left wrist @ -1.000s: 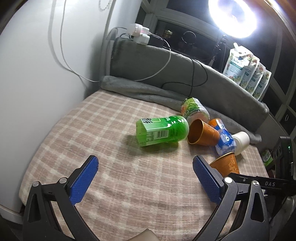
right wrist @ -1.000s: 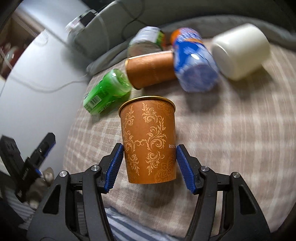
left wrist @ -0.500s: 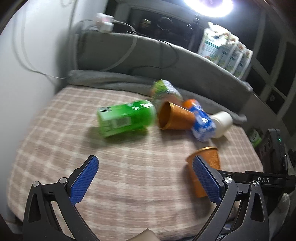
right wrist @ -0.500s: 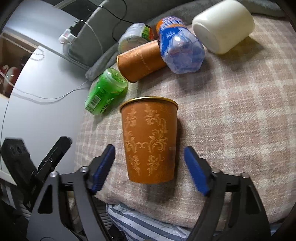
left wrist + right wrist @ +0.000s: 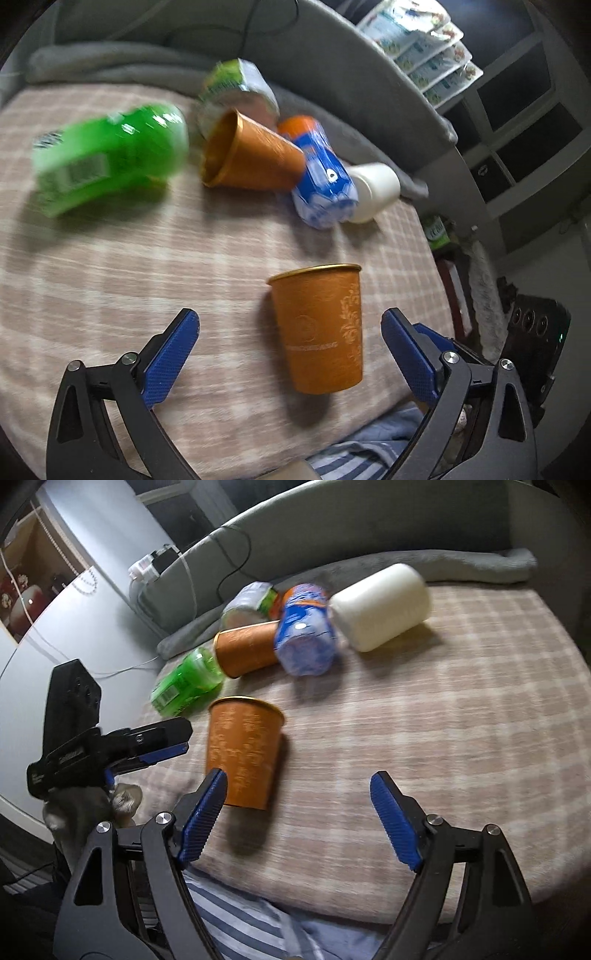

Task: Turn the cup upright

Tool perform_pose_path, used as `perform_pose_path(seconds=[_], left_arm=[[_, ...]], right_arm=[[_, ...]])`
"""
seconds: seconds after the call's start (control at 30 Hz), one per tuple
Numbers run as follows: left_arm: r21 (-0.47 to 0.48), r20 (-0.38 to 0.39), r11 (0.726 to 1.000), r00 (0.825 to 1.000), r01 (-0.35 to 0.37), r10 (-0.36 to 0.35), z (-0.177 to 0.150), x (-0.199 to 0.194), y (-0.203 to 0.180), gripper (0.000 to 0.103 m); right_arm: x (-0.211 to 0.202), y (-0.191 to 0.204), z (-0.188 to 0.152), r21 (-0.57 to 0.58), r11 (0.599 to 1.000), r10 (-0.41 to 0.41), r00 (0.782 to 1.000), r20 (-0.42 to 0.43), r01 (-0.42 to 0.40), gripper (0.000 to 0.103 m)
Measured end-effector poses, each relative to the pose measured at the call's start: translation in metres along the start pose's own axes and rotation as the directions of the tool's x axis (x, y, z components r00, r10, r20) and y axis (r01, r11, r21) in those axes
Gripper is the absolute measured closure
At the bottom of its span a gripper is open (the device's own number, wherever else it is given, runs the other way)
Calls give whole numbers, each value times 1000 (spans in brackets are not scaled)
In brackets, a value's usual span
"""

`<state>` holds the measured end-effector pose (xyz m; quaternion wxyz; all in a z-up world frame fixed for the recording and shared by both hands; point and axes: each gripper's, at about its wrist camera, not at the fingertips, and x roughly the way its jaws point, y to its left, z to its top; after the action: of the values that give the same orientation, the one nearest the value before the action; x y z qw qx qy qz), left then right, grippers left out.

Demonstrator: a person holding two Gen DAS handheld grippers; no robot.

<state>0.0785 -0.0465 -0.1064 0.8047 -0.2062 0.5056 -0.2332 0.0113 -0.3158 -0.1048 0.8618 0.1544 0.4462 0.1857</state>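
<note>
An orange paper cup with a gold rim [image 5: 320, 328] stands upright, mouth up, near the front edge of the checked cloth; it also shows in the right wrist view [image 5: 242, 751]. My left gripper [image 5: 290, 354] is open and the cup stands between its blue pads, nearer the right one, untouched. My right gripper [image 5: 297, 821] is open and empty; the cup stands just beyond its left pad. A second orange cup [image 5: 245, 155] lies on its side farther back, mouth to the left. The left gripper shows at the left of the right wrist view [image 5: 147, 744].
A green bottle [image 5: 107, 157], a blue-labelled bottle [image 5: 323, 184], a white cup [image 5: 373, 190] and a green-and-white container [image 5: 236, 92] lie on their sides around the second cup. A grey padded backrest [image 5: 332, 66] rims the far side. Striped fabric [image 5: 258, 923] lies below the front edge.
My right gripper opened, let go of the upright cup and backed off to the right. My left gripper swung right and closer, so the cup now stands between its pads.
</note>
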Motion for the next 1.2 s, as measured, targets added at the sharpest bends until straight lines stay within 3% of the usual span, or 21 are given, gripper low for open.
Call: perform_pose_path(seconds=[0.43, 0.7, 0.8, 1.2], left_arm=[[-14, -105, 1000, 994, 17, -18, 15, 34, -7, 12], [-9, -140, 1000, 990, 15, -16, 15, 44, -6, 29], [-4, -140, 1000, 990, 17, -18, 15, 42, -7, 36], [127, -29, 991, 998, -45, 49, 10, 24, -33, 36]], right_arm=[[5, -28, -6, 79, 997, -26, 1000, -4, 26, 21], [7, -36, -6, 107, 993, -44, 999, -3, 44, 21], [6, -39, -6, 115, 992, -47, 999, 0, 47, 21], [4, -35, -5, 104, 994, -48, 999, 7, 47, 21]])
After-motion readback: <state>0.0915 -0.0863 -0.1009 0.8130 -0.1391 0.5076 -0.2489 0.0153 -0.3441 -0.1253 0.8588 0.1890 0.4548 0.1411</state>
